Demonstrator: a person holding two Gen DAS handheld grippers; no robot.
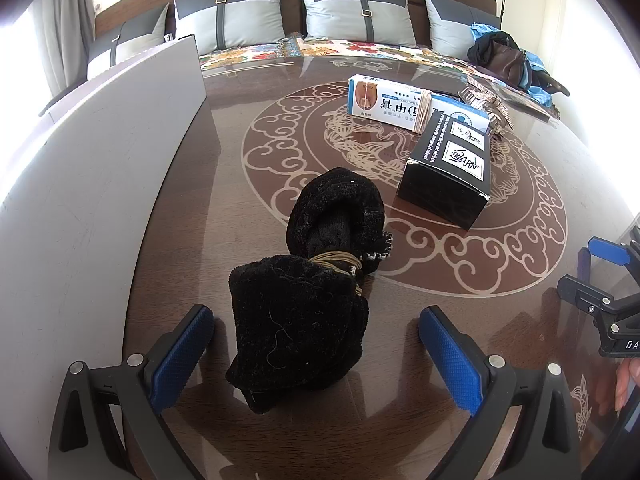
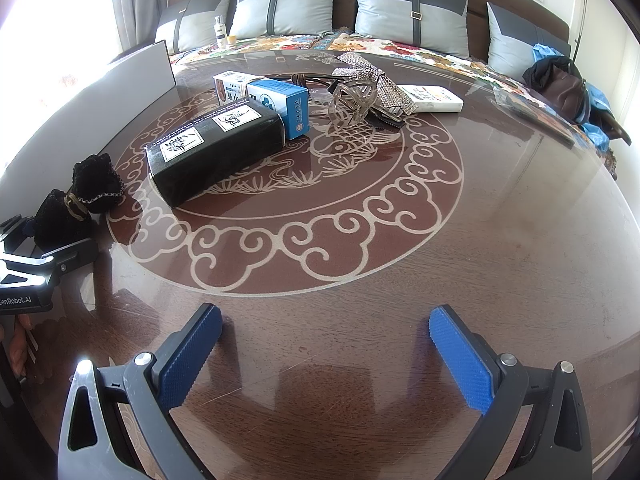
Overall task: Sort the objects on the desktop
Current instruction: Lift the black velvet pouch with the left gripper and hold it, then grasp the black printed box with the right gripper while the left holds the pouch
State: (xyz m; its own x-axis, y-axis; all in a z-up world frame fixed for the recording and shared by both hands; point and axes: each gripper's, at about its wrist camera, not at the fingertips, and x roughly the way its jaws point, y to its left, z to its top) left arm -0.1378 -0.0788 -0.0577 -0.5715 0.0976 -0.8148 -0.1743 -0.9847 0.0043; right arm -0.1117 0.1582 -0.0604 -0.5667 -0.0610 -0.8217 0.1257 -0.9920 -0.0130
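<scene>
A black fuzzy bow hair tie bound with tan elastic lies on the brown table, its near lobe between the wide-apart fingers of my open left gripper. The same bow shows at the far left of the right wrist view, by the left gripper. A black box, a blue and white box and a white box with an orange picture lie mid-table. A clear claw clip and a rhinestone bow sit behind them. My right gripper hangs open over bare table.
A grey board stands along the table's left side. A white flat box lies past the rhinestone bow. Behind the table is a sofa with grey cushions, a small bottle and a dark bag.
</scene>
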